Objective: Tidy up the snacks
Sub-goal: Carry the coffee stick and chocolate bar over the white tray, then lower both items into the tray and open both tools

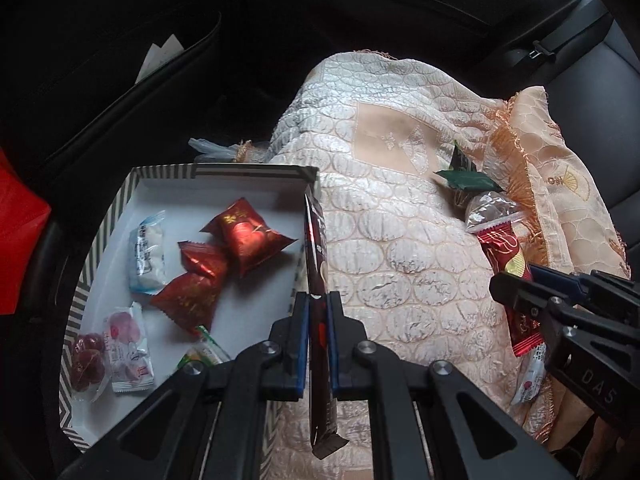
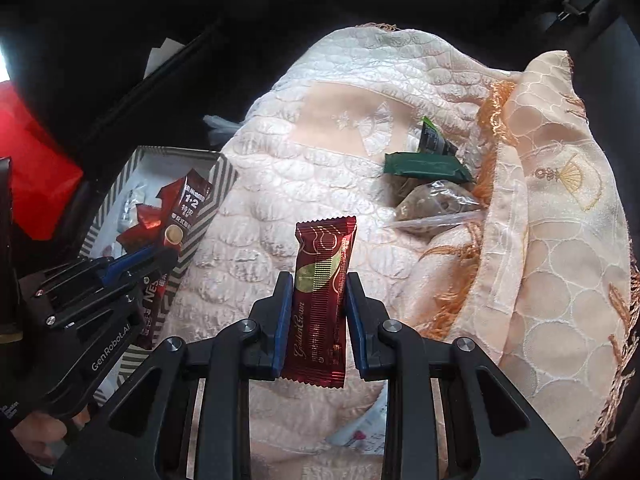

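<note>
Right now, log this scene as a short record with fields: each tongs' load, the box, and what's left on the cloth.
left tongs: shut on coffee stick sachet, held edge-on beside the box's right wall
right tongs: shut on red wafer bar
striped box: holds several red packets, other wrapped sweets
quilted cloth: green packet, clear bagged snack remain

both wrist views look down, close, sharing the quilted cloth (image 1: 400, 240).

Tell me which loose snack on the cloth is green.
The flat green packet at the far side of the cloth, beside the clear-wrapped snack; the others there are clear, white or red.
</note>
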Action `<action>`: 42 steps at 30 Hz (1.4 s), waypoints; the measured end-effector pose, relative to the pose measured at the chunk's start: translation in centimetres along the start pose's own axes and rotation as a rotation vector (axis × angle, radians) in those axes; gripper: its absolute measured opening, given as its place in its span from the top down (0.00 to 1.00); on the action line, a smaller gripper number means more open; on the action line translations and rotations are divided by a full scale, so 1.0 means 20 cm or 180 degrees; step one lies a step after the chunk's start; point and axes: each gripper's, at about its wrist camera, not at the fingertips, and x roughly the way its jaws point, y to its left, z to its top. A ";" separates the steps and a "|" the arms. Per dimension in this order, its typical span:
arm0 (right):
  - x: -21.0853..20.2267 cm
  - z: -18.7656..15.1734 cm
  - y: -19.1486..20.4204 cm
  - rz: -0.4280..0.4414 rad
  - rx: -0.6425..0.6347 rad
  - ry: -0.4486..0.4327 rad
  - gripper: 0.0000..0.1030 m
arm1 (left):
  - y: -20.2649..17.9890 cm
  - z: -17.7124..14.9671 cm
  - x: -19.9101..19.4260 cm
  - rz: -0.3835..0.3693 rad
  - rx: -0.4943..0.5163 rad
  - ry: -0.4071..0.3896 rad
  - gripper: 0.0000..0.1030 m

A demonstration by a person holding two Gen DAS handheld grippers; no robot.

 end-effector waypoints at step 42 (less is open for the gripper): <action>0.34 0.02 0.87 0.0325 -0.0867 0.0368 0.76 | 0.69 -0.28 0.05 0.0595 -0.0876 0.0122 0.90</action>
